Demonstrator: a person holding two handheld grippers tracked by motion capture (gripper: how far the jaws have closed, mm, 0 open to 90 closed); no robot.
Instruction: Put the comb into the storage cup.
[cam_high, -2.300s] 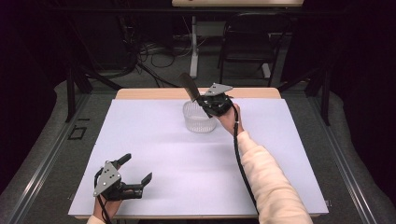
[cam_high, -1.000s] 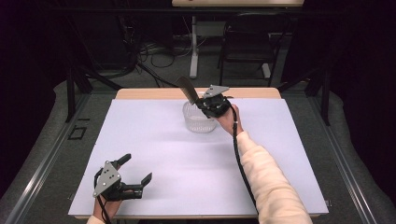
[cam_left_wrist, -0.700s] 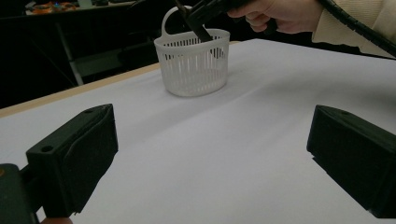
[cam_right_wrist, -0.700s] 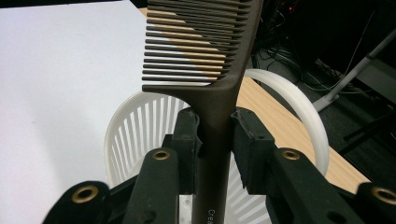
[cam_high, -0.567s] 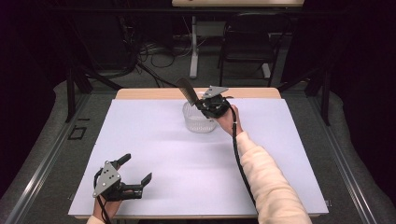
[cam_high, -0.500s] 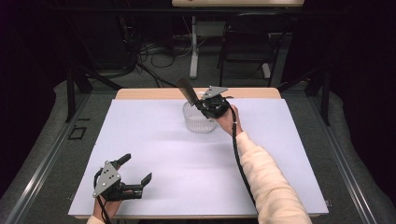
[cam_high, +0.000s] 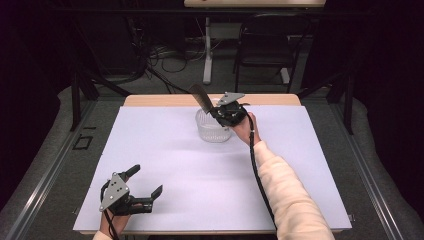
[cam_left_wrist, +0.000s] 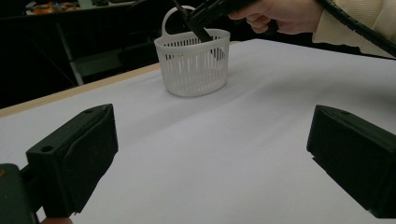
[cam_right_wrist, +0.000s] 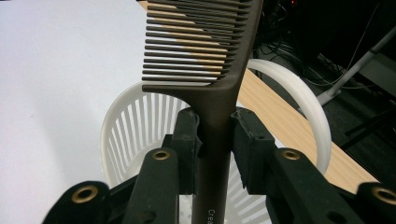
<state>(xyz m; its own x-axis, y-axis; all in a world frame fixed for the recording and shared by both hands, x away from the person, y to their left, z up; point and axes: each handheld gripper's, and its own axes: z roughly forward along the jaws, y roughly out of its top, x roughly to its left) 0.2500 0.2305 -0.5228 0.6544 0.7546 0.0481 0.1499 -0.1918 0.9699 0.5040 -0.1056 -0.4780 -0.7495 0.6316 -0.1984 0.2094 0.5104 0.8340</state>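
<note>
1. Overhead, the right hand-held gripper (cam_high: 216, 108) sits at the far side of the table (cam_high: 310, 165), held in a hand (cam_high: 245, 125) whose cream sleeve (cam_high: 287, 195) runs back toward the near edge.
2. Its jaws are clenched on the handle of a dark brown comb (cam_right_wrist: 210, 60); in the right gripper view the two black pads press the handle from either side.
3. The comb's toothed end rises up and away from this hand-held gripper, tilted, with the teeth pointing to the left of that view.
4. A white slatted basket (cam_high: 212, 129) stands directly below and just beyond the right hand-held gripper, its arched handle (cam_right_wrist: 299, 102) curving to the right of the comb.
5. The lower end of the comb's handle runs down over the basket's opening; whether it touches the basket cannot be told.
6. The left hand-held gripper (cam_high: 148, 183) rests near the front edge of the table, well apart from the basket.
7. Its jaws are spread wide and released, with nothing but bare white table between them.
8. From the left gripper view, the basket (cam_left_wrist: 194, 63) stands far ahead of the jaws, with the other hand (cam_left_wrist: 275, 14) and its hand-held gripper above it.
</note>
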